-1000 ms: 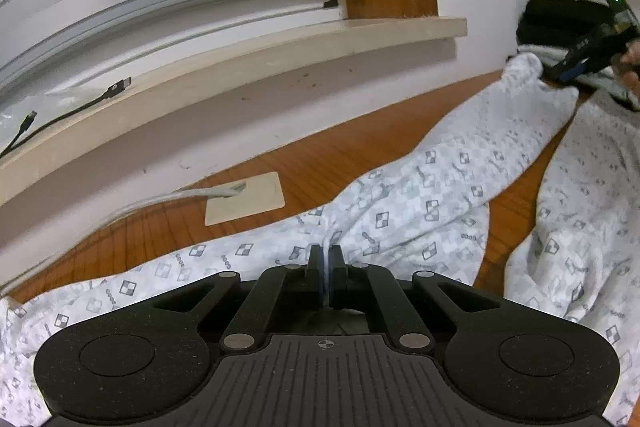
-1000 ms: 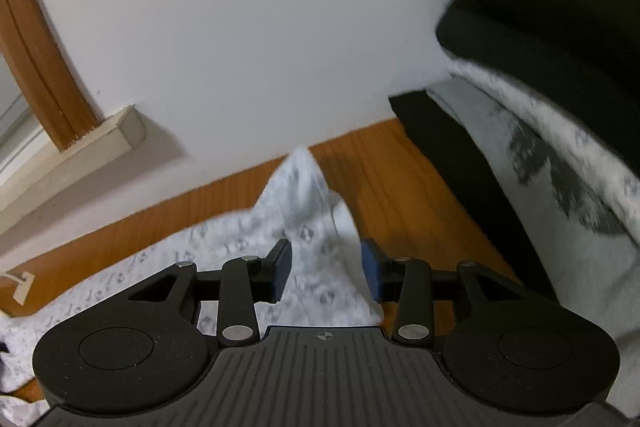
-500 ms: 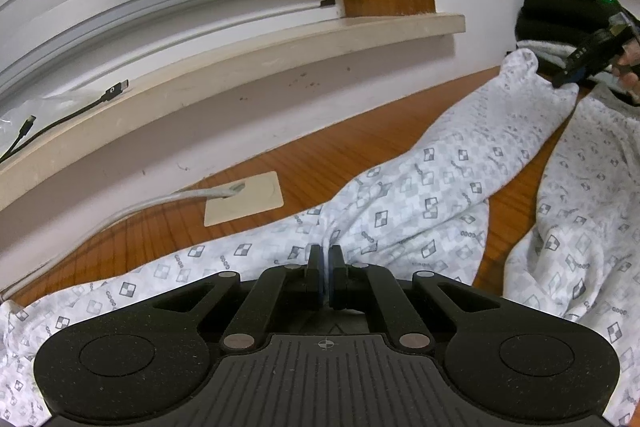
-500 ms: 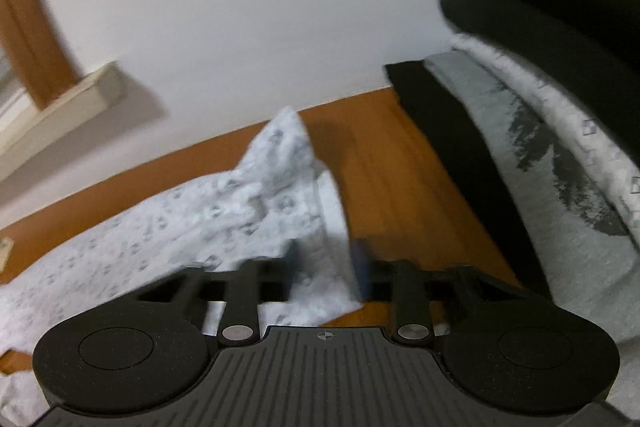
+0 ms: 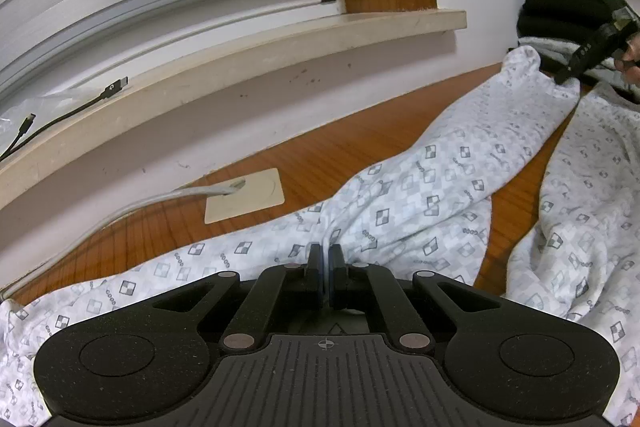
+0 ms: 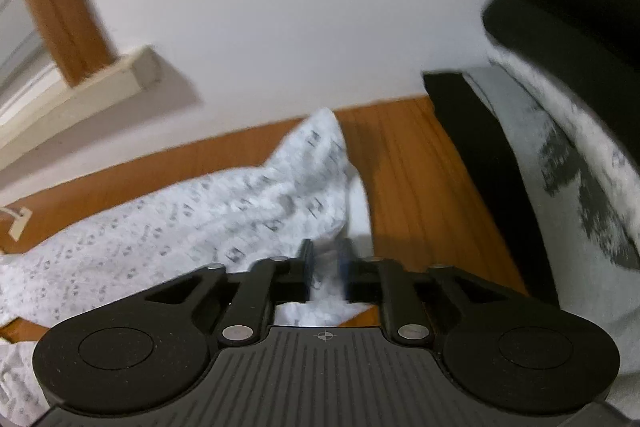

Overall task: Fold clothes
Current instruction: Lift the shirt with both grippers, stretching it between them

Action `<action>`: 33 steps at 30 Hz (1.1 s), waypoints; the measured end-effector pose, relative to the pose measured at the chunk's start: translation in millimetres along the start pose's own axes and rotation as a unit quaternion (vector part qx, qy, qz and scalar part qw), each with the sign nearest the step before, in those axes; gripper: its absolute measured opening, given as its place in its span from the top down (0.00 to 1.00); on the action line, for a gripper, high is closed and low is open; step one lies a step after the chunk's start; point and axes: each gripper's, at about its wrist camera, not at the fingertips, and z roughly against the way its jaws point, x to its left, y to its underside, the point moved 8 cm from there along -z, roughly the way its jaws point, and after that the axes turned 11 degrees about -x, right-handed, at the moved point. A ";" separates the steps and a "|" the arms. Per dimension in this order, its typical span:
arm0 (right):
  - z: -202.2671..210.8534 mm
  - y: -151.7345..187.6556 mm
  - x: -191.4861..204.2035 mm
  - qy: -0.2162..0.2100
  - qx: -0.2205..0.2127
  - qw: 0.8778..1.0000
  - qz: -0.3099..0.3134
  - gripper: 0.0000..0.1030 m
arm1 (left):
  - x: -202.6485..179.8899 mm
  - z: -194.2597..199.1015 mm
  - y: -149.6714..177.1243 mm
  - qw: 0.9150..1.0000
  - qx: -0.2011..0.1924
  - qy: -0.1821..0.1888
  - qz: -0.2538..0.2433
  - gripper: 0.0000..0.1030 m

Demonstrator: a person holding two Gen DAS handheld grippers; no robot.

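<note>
White checked-print cotton, a pair of pyjama trousers (image 5: 420,187), spread on the wooden desk (image 5: 320,155) along its back edge under the windowsill (image 5: 240,47), long axis of the far leg running from the left gripper (image 5: 326,267) near the waist out to the cuff at the right gripper (image 6: 325,267), beside the folded clothes stack (image 6: 580,155). Left jaws pinched tight on a ridge of the fabric, unchanged from a second ago. Right jaws, wide a second ago, now nipped on the cuff edge.
</note>
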 end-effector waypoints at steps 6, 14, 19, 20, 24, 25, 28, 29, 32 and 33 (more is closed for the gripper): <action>23.0 -10.0 6.8 -0.043 -0.013 0.999 0.010 0.97 | 0.2 0.1 0.2 1.000 0.001 0.000 0.000 0.98; 5.3 -2.6 5.6 -0.050 0.007 0.999 0.001 0.85 | 0.1 -0.2 -0.3 1.000 0.001 -0.002 -0.002 0.98; -1.7 -0.6 19.1 -0.071 0.041 0.996 0.020 0.68 | 1.0 0.1 -0.2 1.000 0.002 0.000 0.000 0.98; -3.9 0.5 19.0 -0.058 0.047 0.997 0.031 0.68 | 1.1 0.1 -0.2 1.000 0.002 0.000 0.000 0.98; -10.6 2.6 10.8 -0.021 0.060 0.997 0.039 0.73 | 2.4 -0.3 -0.1 1.000 0.001 0.002 0.005 0.98; -8.5 1.6 9.8 -0.017 0.054 0.998 0.040 0.80 | 3.0 -0.4 -0.1 1.000 0.001 0.004 0.007 0.98; -2.1 -1.5 6.8 -0.007 0.032 0.998 0.045 0.93 | 4.3 2.0 -1.2 1.000 -0.006 0.008 0.016 0.98; 3.9 -5.4 6.3 -0.009 0.020 0.999 0.043 0.93 | 4.4 2.8 -1.7 1.000 -0.008 0.009 0.018 0.98; 23.6 -18.9 2.0 -0.007 -0.017 0.999 0.037 0.93 | 3.6 4.6 -2.7 1.000 -0.012 0.010 0.018 0.98; 30.1 -22.8 0.3 -0.007 -0.028 0.999 0.034 0.93 | 2.7 5.0 -3.1 1.000 -0.013 0.009 0.015 0.98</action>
